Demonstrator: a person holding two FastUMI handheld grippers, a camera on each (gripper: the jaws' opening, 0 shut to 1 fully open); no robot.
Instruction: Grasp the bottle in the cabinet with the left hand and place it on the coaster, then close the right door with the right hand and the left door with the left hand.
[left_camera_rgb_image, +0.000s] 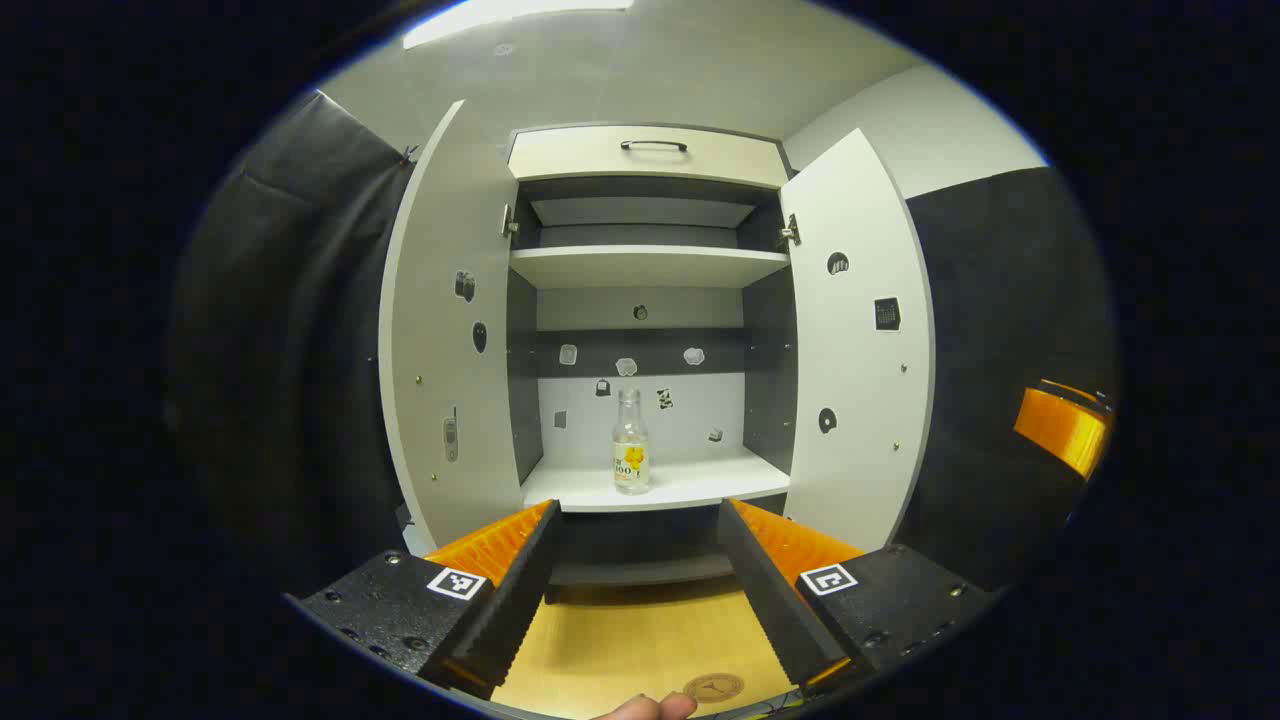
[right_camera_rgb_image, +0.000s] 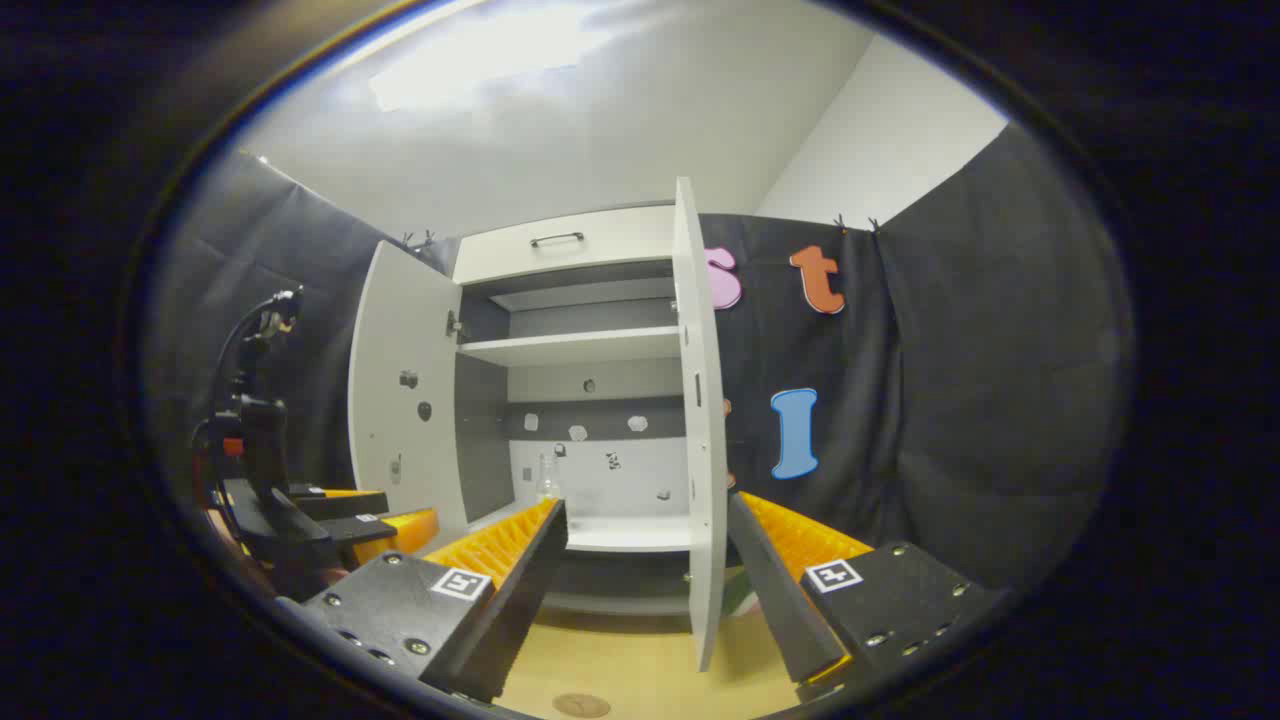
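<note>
A clear bottle (left_camera_rgb_image: 630, 444) with a yellow label stands upright on the lower shelf (left_camera_rgb_image: 690, 485) of the white cabinet, both doors swung wide. My left gripper (left_camera_rgb_image: 637, 520) is open, well short of the shelf, its fingers framing the bottle from a distance. A round coaster (left_camera_rgb_image: 713, 687) lies on the wooden table just below, next to a fingertip. In the right gripper view my right gripper (right_camera_rgb_image: 647, 520) is open, with the edge of the right door (right_camera_rgb_image: 700, 420) standing between its fingers farther off. The bottle (right_camera_rgb_image: 547, 478) peeks over its left finger. The coaster (right_camera_rgb_image: 581, 705) sits at the bottom.
The left door (left_camera_rgb_image: 445, 330) and right door (left_camera_rgb_image: 860, 340) stick out toward me on either side of the cabinet opening. An upper shelf (left_camera_rgb_image: 645, 265) and a drawer with a handle (left_camera_rgb_image: 653, 146) sit above. Black cloth walls close in both sides. The left gripper (right_camera_rgb_image: 330, 515) shows at left.
</note>
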